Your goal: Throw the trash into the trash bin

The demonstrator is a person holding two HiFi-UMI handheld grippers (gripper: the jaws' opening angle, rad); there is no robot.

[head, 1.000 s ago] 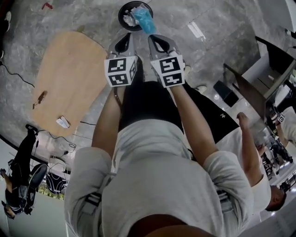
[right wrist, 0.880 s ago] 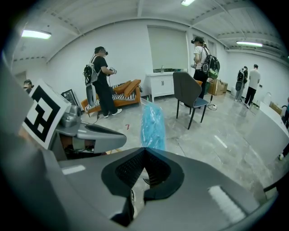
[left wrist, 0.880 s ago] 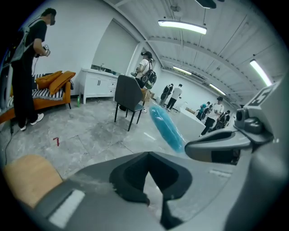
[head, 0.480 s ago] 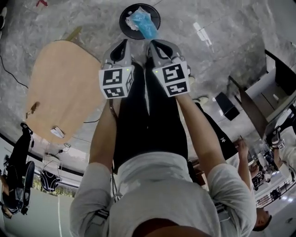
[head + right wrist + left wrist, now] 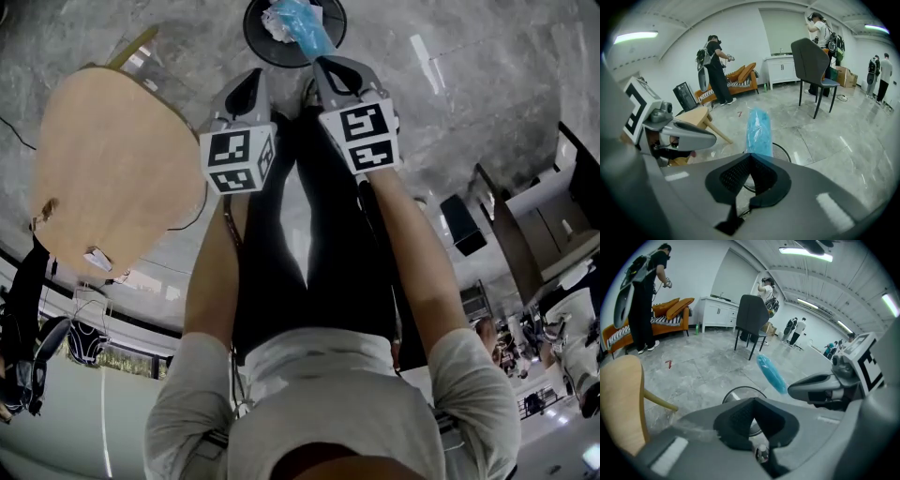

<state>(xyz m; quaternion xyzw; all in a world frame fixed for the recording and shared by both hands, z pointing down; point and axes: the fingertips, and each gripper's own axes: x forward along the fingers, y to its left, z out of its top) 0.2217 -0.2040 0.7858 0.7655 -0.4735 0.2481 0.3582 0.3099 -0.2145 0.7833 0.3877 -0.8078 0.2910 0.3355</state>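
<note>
The black round trash bin (image 5: 293,33) stands on the floor at the top of the head view, with white scraps inside. My right gripper (image 5: 328,67) is shut on a crumpled blue plastic bag (image 5: 305,21), which hangs over the bin's opening. In the right gripper view the blue bag (image 5: 758,130) sticks out beyond the closed jaws (image 5: 751,157), with the bin's rim (image 5: 783,151) below it. My left gripper (image 5: 247,89) is beside the right one, short of the bin, shut with nothing in it (image 5: 753,401). From there the bag (image 5: 771,373) and bin (image 5: 736,391) show ahead.
A light wooden table (image 5: 103,178) stands left of the bin, with small items near its edge. A dark chair (image 5: 813,61) stands beyond the bin. Several people stand farther off, near an orange sofa (image 5: 670,310) and a white cabinet.
Both grippers have dropped lower toward the bin, still side by side. The blue bag stays held in the right gripper and now hangs nearer the bin's opening.
</note>
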